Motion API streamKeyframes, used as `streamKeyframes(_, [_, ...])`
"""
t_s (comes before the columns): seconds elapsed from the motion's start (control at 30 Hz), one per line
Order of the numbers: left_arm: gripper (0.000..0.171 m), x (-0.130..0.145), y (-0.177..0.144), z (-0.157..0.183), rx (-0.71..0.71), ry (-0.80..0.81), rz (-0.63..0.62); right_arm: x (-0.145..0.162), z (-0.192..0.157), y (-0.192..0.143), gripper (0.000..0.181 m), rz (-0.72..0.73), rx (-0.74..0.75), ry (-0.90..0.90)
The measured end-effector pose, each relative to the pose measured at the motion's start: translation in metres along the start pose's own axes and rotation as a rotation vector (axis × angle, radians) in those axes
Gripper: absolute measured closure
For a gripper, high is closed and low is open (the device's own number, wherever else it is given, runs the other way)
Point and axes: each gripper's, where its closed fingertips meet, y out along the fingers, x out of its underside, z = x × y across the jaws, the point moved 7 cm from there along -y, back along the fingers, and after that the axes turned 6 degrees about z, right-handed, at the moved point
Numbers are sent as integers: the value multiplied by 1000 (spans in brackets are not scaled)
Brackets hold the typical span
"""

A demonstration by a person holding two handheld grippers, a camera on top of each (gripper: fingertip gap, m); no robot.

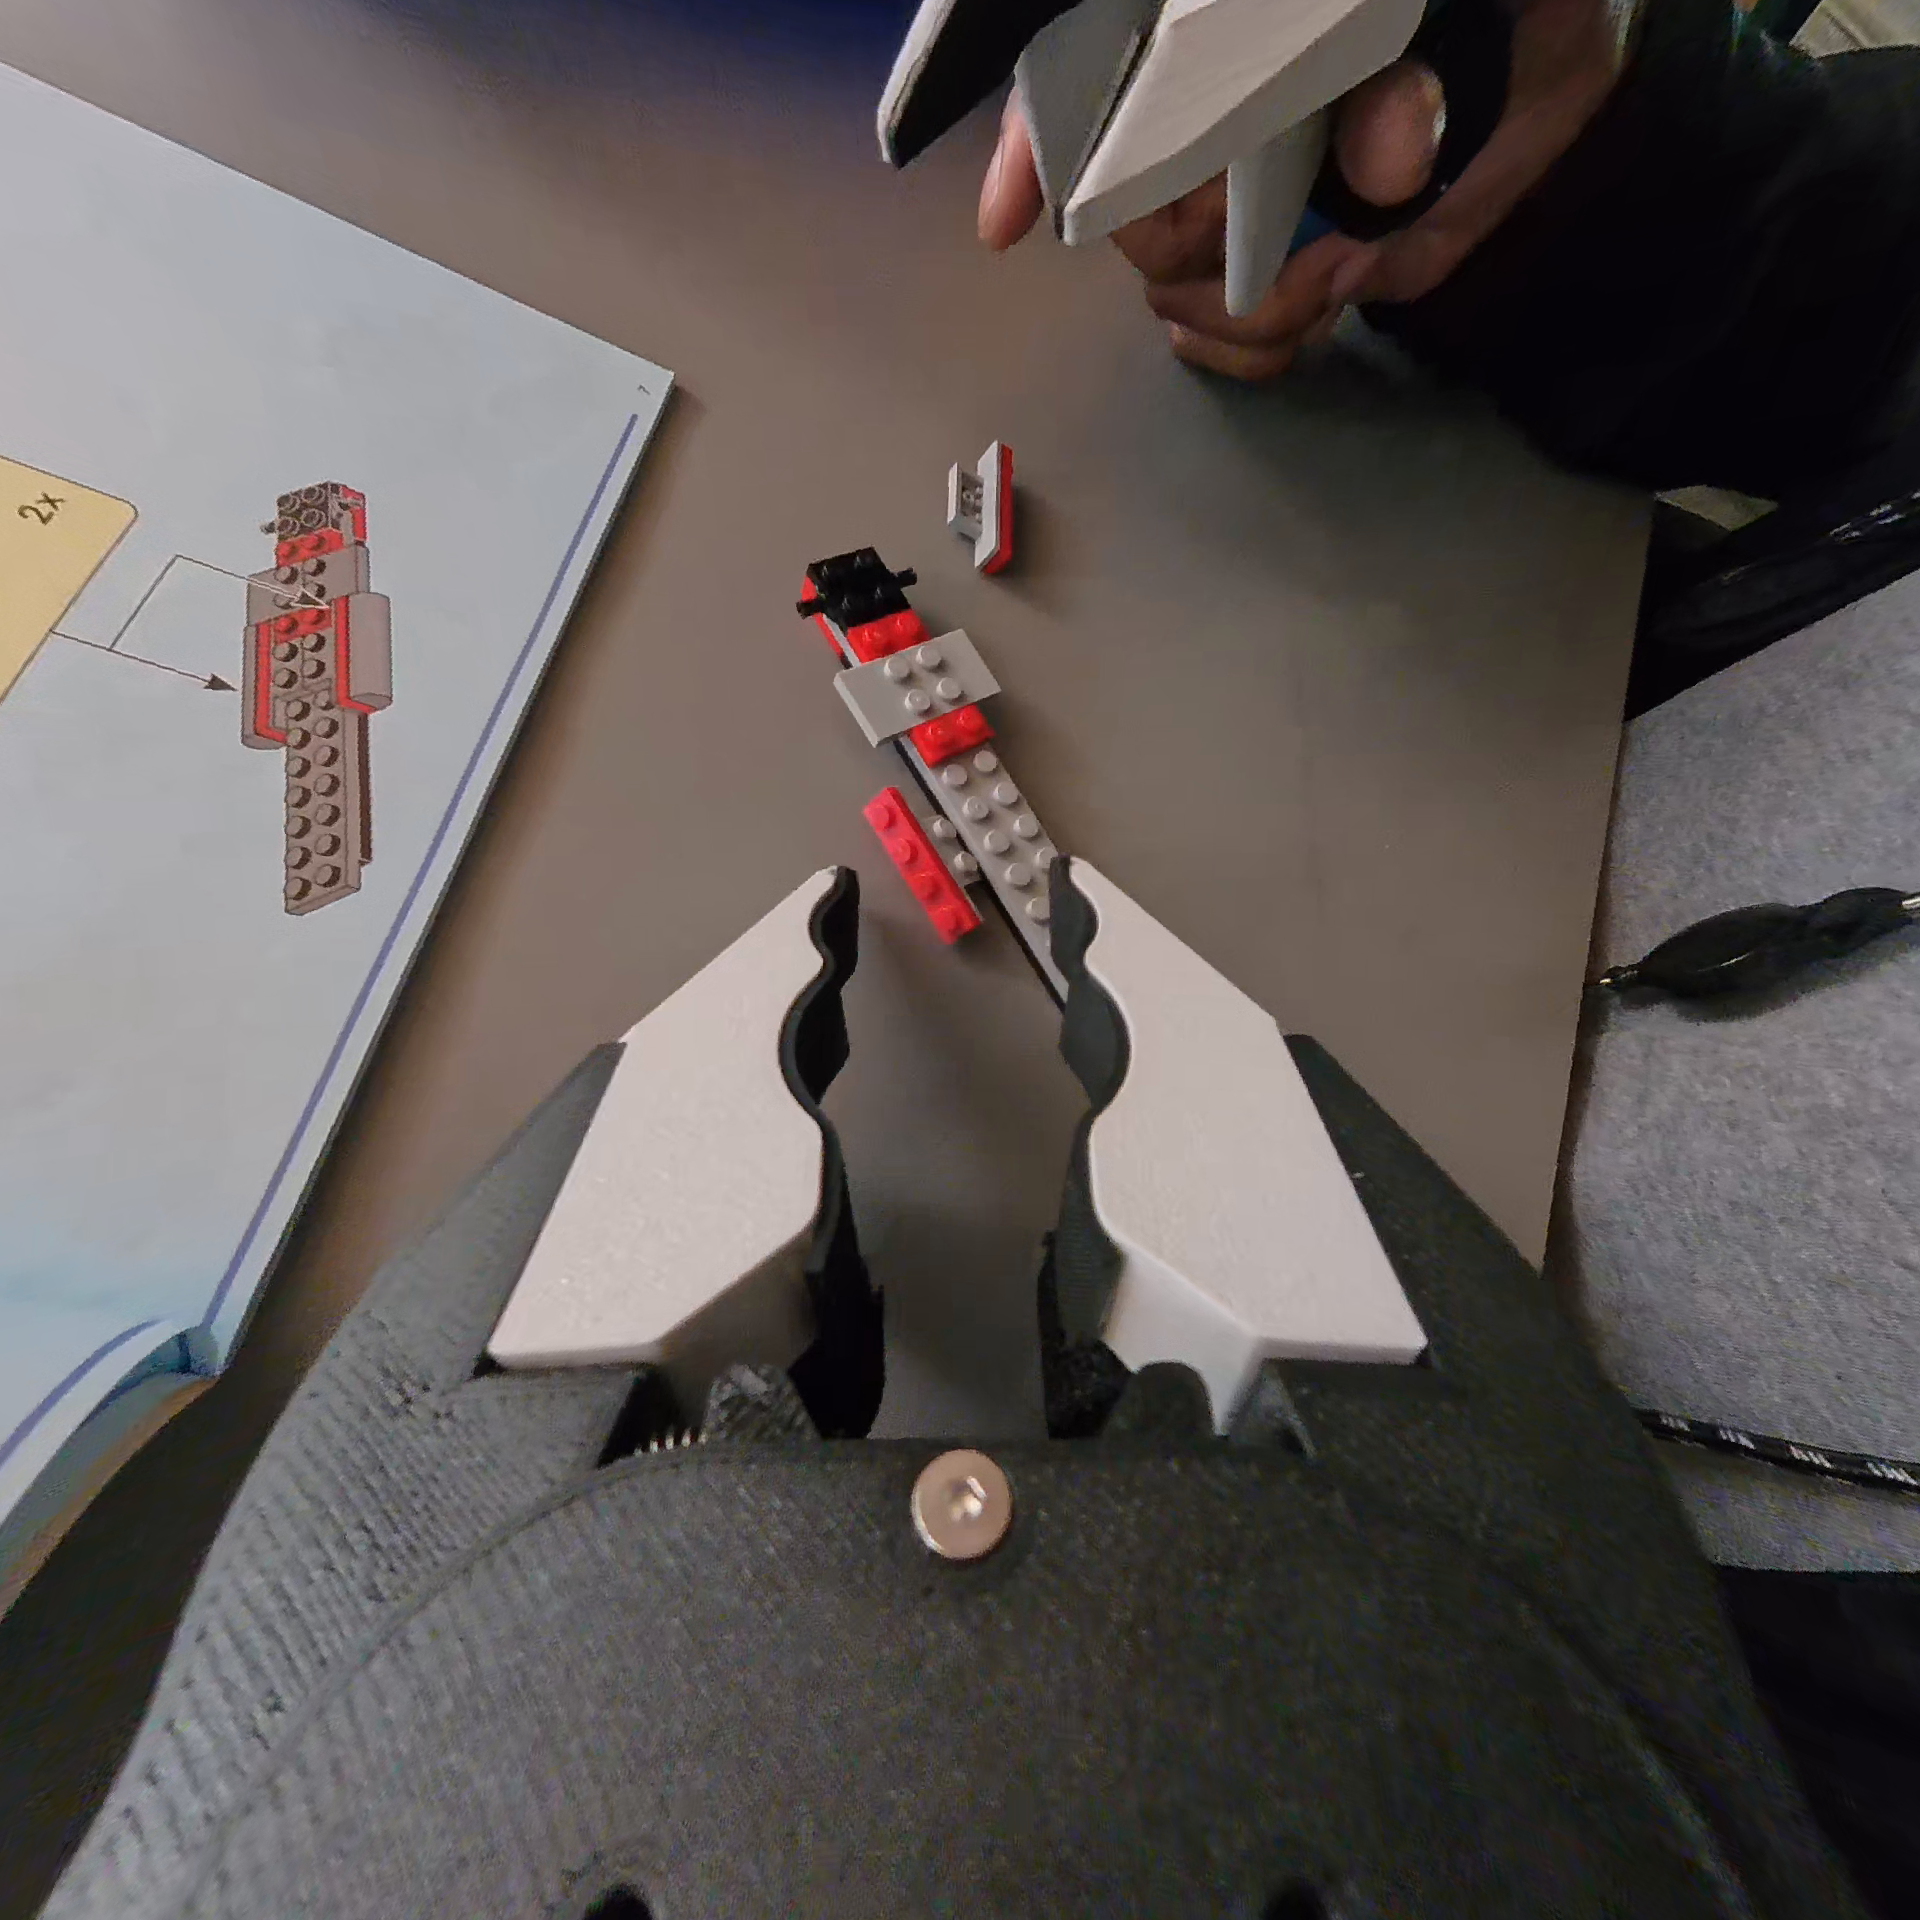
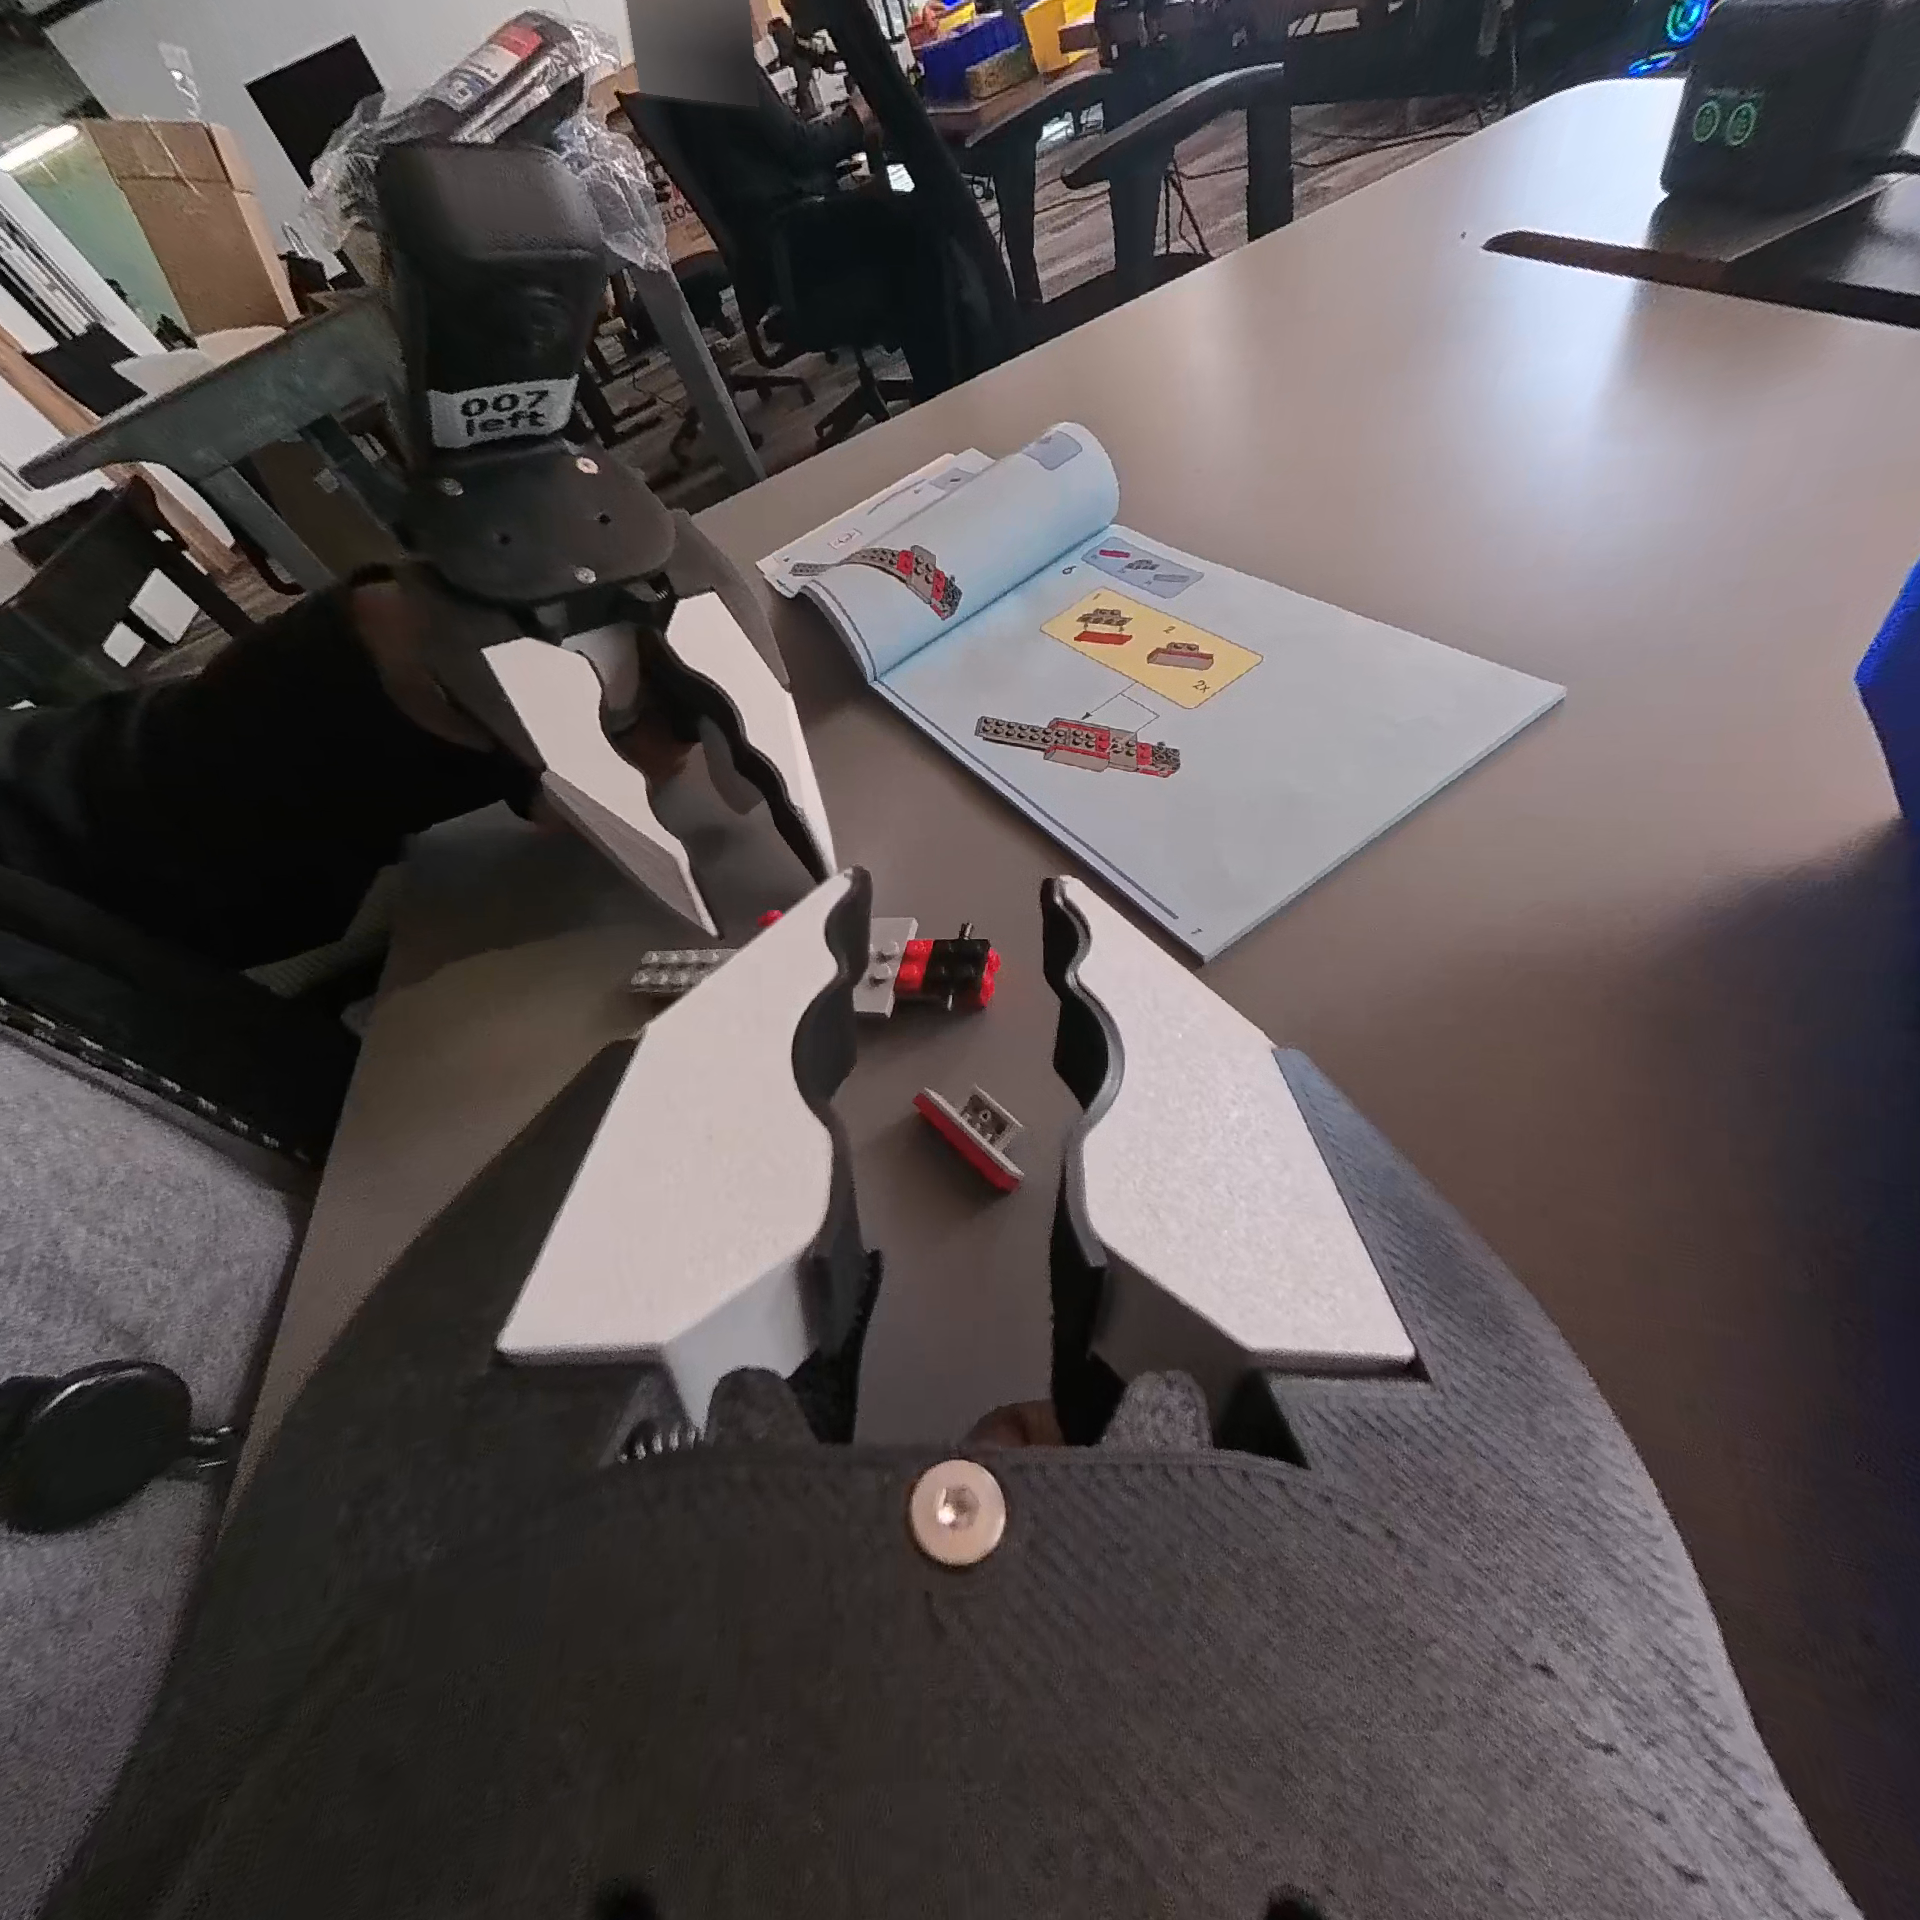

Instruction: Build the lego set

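- Left wrist view: my left claw (image 1: 951, 904) is spread apart, nothing in it, low over the table (image 1: 1299, 779).
- The build (image 1: 930, 748), a long grey studded strip w/ red bits, a grey cross plate and a black end piece, lies flat on the table, running diagonally away from me. Its near end sits just beside my right-hand finger (image 1: 1195, 1091), partly hidden behind the tip; can't tell if touching.
- A red plate w/ a grey bit (image 1: 925, 868) lies right alongside the build's left edge, just ahead of the gap between my fingers.
- Small grey-and-red piece (image 1: 982, 507) lies on its own past the black end, apart from the build.
- Manual (image 1: 312, 727) is open flat at left, well apart from the bricks.
- My right claw (image 1: 1039, 177) shows at top, in my hand (image 1: 1288, 239), above the table beyond the small piece.

- Right wrist view: my right claw (image 2: 951, 904) is also spread apart and empty.
- The small grey-and-red piece (image 2: 971, 1138) lies on the table (image 2: 1455, 520) between my fingers in this view, touching neither.
- The build (image 2: 930, 971) lies farther out; its black and red end shows in the gap, the rest hidden by my left-hand finger (image 2: 707, 1122), w/ the grey strip poking out at left.
- My left claw (image 2: 764, 894) hangs over the strip end, fingers parted.
- Manual (image 2: 1195, 748) lies open beyond, to the right.
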Motion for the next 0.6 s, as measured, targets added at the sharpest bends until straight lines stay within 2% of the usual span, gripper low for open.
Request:
streamKeyframes(0.2, [135, -4, 1, 1, -2, -13, 36, 0, 1, -8, 144, 10, -2, -15])
streamKeyframes(0.47, [135, -39, -1, 3, -4, 19, 285, -7, 0, -32, 143, 88, 20, -53])
streamKeyframes(0.6, [132, -63, 6, 0, -11, 49, 363, -4, 2, -44, 143, 87, 46, -60])
